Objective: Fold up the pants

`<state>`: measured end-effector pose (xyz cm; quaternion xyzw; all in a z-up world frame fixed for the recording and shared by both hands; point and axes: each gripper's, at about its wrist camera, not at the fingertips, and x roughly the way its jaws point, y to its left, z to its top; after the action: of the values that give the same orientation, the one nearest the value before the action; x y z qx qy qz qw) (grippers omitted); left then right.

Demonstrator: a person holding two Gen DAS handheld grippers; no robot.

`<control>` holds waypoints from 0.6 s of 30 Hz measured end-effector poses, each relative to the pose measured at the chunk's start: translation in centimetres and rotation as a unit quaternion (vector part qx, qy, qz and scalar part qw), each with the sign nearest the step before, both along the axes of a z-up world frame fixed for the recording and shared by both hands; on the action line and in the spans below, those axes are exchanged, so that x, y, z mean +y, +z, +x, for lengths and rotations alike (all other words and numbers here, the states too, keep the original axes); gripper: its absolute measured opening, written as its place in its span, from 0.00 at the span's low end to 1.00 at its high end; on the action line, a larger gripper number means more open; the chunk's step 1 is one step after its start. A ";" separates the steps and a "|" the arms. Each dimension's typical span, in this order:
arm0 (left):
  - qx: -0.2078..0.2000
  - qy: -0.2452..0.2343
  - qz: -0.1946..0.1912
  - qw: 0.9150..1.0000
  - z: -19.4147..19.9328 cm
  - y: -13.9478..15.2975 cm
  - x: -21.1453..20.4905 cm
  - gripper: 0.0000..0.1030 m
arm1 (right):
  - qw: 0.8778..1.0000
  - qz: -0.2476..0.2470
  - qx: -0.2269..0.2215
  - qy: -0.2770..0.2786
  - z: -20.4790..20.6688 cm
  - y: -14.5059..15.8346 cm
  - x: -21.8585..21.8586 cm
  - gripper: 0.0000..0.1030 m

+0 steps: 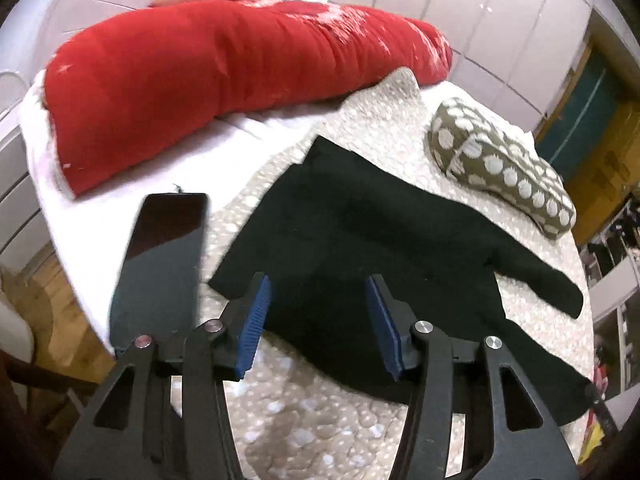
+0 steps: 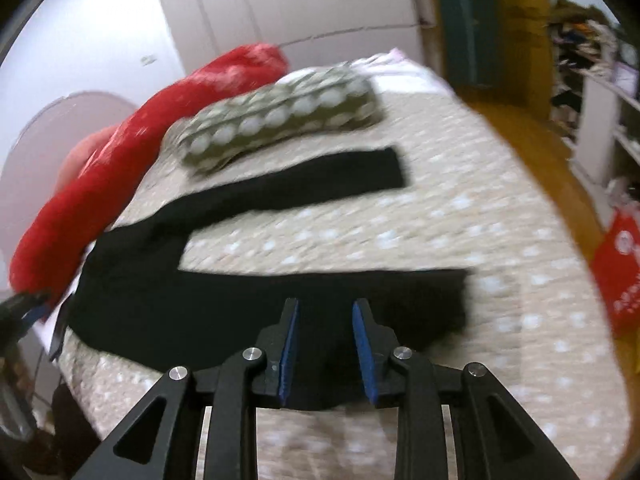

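Pants [image 2: 168, 280] lie flat on the bed [image 2: 360, 232], legs splayed apart. Your left gripper [image 1: 318, 320] hovers wide open at the waist; your right gripper [image 2: 325, 344], partly open and empty, over the near leg. Pinch both layers near the edge before lifting.

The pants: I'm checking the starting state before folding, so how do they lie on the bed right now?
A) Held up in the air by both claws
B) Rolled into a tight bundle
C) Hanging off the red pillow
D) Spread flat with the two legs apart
D: the black pants lie flat on the bedspread with both legs stretched out separately, a gap of bedspread between them.
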<state>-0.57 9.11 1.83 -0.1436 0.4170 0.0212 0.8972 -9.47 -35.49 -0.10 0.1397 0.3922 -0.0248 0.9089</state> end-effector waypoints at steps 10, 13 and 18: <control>0.081 0.006 0.018 0.997 6.1 -4.9 -1.1 0.48 | 0.997 -0.009 0.046 0.066 4.7 -2.4 4.5 0.26; 0.067 0.007 0.006 0.998 7.5 -4.0 -1.2 0.48 | 0.993 -0.016 0.013 0.120 9.7 -0.3 7.6 0.29; 0.078 0.025 0.028 0.996 10.7 -4.5 -1.0 0.48 | 0.971 -0.062 -0.035 0.229 18.6 1.6 13.7 0.41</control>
<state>10.15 8.13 -2.69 -0.1268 0.4816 0.0662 0.8646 9.17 -21.80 1.48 -0.0091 0.3793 0.1645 0.9105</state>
